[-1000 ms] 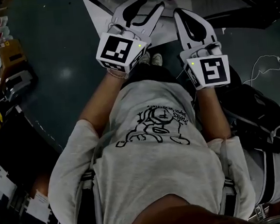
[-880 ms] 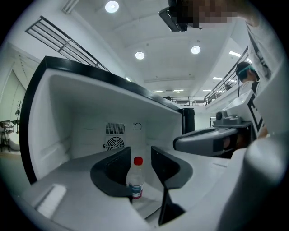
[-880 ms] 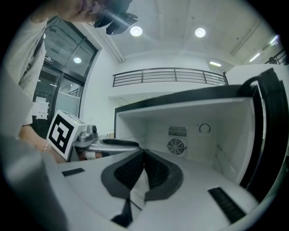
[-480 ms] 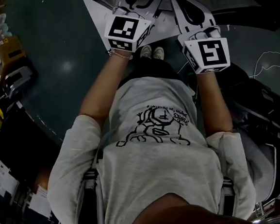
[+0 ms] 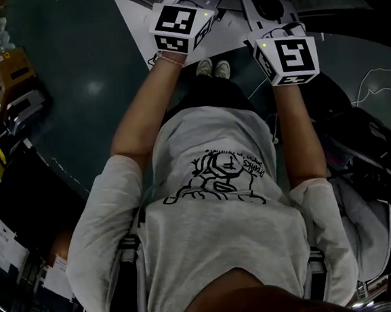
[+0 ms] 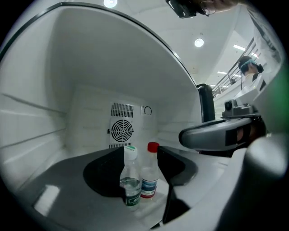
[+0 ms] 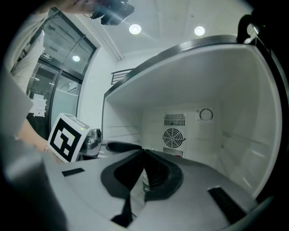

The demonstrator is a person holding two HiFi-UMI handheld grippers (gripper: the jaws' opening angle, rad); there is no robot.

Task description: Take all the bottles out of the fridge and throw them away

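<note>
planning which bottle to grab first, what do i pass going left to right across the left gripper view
white-capped bottle with green label → red-capped bottle → right gripper

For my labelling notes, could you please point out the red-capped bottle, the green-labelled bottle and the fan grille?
red-capped bottle [image 6: 150, 173]: left gripper view, body.
green-labelled bottle [image 6: 131, 179]: left gripper view, body.
fan grille [image 6: 122, 130]: left gripper view, centre.
</note>
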